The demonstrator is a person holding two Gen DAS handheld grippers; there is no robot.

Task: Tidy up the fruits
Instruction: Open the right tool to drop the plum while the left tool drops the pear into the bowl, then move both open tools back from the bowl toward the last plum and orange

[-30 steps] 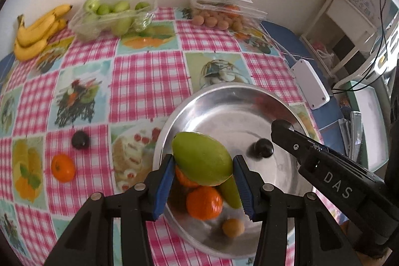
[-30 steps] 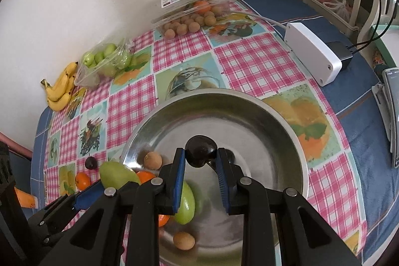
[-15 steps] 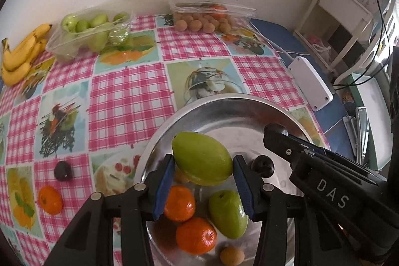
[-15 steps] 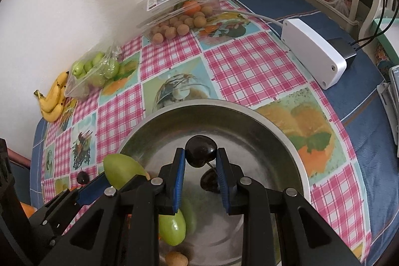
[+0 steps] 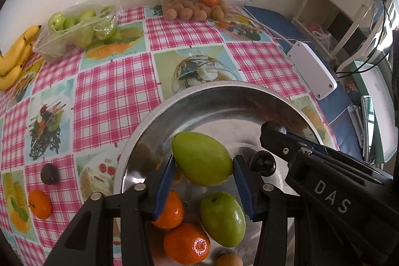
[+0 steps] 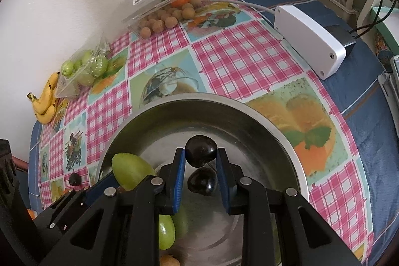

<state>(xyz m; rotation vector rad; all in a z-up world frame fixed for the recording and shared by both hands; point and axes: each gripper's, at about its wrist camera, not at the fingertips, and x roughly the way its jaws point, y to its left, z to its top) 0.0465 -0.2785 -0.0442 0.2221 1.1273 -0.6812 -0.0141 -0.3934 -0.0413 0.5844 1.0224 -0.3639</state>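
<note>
My left gripper (image 5: 202, 166) is shut on a green mango (image 5: 202, 158) and holds it above the steel bowl (image 5: 224, 96). My right gripper (image 6: 200, 163) is shut on a dark plum (image 6: 201, 150) over the same bowl (image 6: 286, 141). In the bowl lie two oranges (image 5: 186, 243), a green apple (image 5: 222, 215), a small brown longan (image 5: 229, 260) and another dark plum (image 6: 202, 181). The mango also shows in the right wrist view (image 6: 131, 170). A loose plum (image 5: 49, 173) and an orange (image 5: 40, 203) lie on the tablecloth to the left of the bowl.
Against the wall sit bananas (image 5: 17, 59), a clear tray of green fruit (image 5: 77, 29) and a clear box of longans (image 5: 199, 1). A white power box (image 5: 311, 70) with a cable lies right of the bowl on the blue cloth. A shelf unit (image 5: 336, 4) stands far right.
Both grippers have moved forward over the bowl, each with its fruit still held. More of the bowl's fruit shows beneath the left gripper.
</note>
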